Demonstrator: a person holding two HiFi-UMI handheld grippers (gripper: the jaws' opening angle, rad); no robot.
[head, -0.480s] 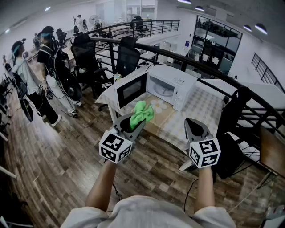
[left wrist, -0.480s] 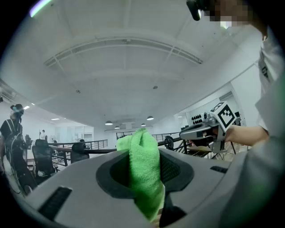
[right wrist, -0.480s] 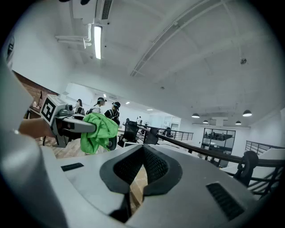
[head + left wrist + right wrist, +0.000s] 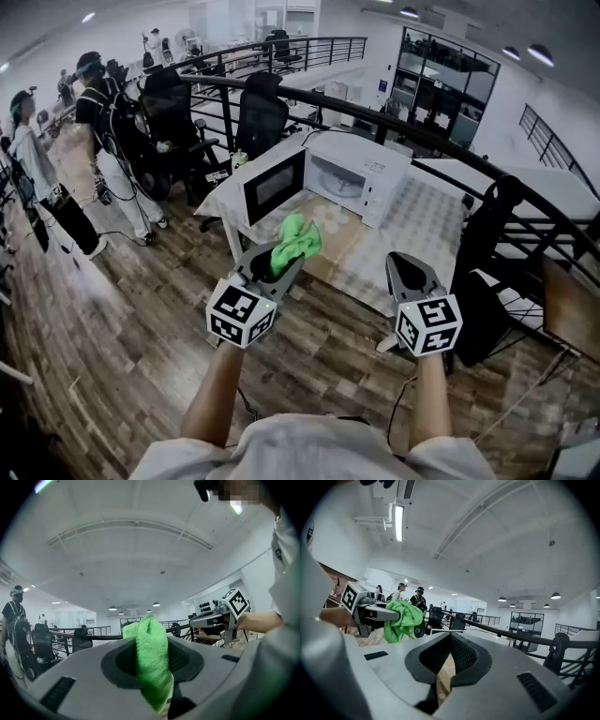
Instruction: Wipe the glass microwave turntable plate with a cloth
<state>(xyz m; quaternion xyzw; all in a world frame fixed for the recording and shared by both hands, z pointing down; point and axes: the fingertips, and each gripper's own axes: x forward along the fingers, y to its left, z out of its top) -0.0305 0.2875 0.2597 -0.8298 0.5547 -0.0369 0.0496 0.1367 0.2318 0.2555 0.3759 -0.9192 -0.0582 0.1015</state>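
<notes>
We are holding the left gripper [image 4: 285, 262] out over the dark wood-plank floor [image 4: 141, 366], and its jaws are pinching a bright green terry cloth [image 4: 296, 238]. In the left gripper view the fabric is filling the gap between the pads and bunching up above them. At 3 o'clock of it we are carrying the right gripper [image 4: 409, 268] at about the same height, well apart from the left one. Its jaws are pressing together with nothing between them. Both tools are pointing toward 12 o'clock, where a white box-shaped microwave oven [image 4: 370, 178] is standing on a table under a pale checked cover [image 4: 424, 227]. The oven's dark-windowed door [image 4: 274, 187] is swinging wide open toward 9 o'clock. Just in front of the open cavity, a pale round shape that we are taking for the clear glass turntable plate [image 4: 330, 219] is lying flat on a brown wooden board [image 4: 343, 247]. It is too small for us to be sure. The cloth is hanging apart from it, at roughly its 7 o'clock in the head view. Black office chairs [image 4: 261, 117] are standing beyond the table at 11 o'clock. Several people [image 4: 94, 117] are standing at 10 o'clock, far from our grippers.
</notes>
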